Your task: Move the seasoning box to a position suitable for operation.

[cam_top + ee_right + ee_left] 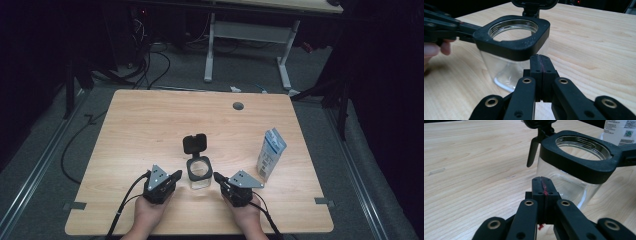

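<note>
A clear square jar (199, 172) with a black collar stands at the table's front middle, its hinged black lid (195, 144) flipped open behind it. My left gripper (177, 175) is shut and empty, its tip at the jar's left side. My right gripper (217, 176) is also shut with nothing in it, at the jar's right side. In the left gripper view the closed left gripper (543, 181) points at the glass of the jar (574, 187) just below the collar (576, 163). In the right gripper view the right gripper (540, 59) sits just under the collar (511, 45), and the left gripper (446, 27) reaches the collar's far side.
A blue and white carton (270, 152) stands upright to the right of the jar. A grey grommet (238, 106) sits in the table (150, 120) near its far edge. A white desk frame (247, 35) and cables lie on the floor beyond.
</note>
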A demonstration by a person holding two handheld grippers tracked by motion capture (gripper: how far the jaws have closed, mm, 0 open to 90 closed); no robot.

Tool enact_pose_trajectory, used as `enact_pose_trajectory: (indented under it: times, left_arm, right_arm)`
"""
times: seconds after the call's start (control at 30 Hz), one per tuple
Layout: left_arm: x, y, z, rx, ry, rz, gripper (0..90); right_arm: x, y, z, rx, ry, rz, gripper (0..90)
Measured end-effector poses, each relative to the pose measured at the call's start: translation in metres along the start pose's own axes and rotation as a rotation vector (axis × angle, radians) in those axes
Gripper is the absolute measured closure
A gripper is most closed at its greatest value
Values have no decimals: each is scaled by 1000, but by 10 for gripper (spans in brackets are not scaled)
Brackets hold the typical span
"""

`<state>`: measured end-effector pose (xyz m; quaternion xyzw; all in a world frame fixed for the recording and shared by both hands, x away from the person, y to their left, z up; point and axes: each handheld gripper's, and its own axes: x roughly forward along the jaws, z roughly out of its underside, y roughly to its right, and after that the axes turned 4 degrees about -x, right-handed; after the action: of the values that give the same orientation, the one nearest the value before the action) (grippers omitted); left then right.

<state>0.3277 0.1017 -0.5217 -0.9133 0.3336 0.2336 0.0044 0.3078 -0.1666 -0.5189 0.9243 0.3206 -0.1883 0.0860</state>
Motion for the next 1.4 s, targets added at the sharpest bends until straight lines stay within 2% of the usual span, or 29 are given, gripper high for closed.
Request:
enact_pose_trajectory:
  times: [0.23, 0.43, 0.63, 0.83, 1.03, 1.17, 1.2, 1.3, 1.33, 1.37, 1.4]
  left_arm:
    - [11, 7, -5, 13, -13, 4, 900]
    - [19, 10, -8, 9, -13, 7, 900]
    - [36, 17, -14, 15, -22, 17, 900]
    - [45, 16, -18, 20, -30, 14, 900]
    - [47, 12, -18, 28, -33, 6, 894]
    - [35, 3, -18, 47, -19, -8, 865]
    - [24, -5, -17, 52, -14, -20, 855]
    - [3, -21, -12, 53, -10, -41, 825]
    - [3, -21, -12, 53, -10, -41, 810]
    - [-9, -31, -6, 59, -46, -41, 782]
    - [-14, -35, -3, 64, -72, -42, 745]
  right_arm:
    - [-15, 9, 12, 30, -4, 28, 900]
    - [-22, 13, 15, 35, -5, 37, 900]
    - [-28, 16, 18, 40, -2, 49, 900]
    - [-29, 18, 20, 46, 2, 45, 900]
    - [-29, 15, 20, 38, 6, 49, 900]
    - [-32, 16, 21, 51, 15, 62, 894]
    - [-33, 17, 22, 59, 18, 64, 873]
    - [-36, 20, 23, 59, 7, 78, 856]
    - [-38, 21, 24, 56, -1, 87, 849]
    - [-41, 23, 26, 54, -6, 96, 831]
    - [-44, 25, 27, 50, -14, 108, 814]
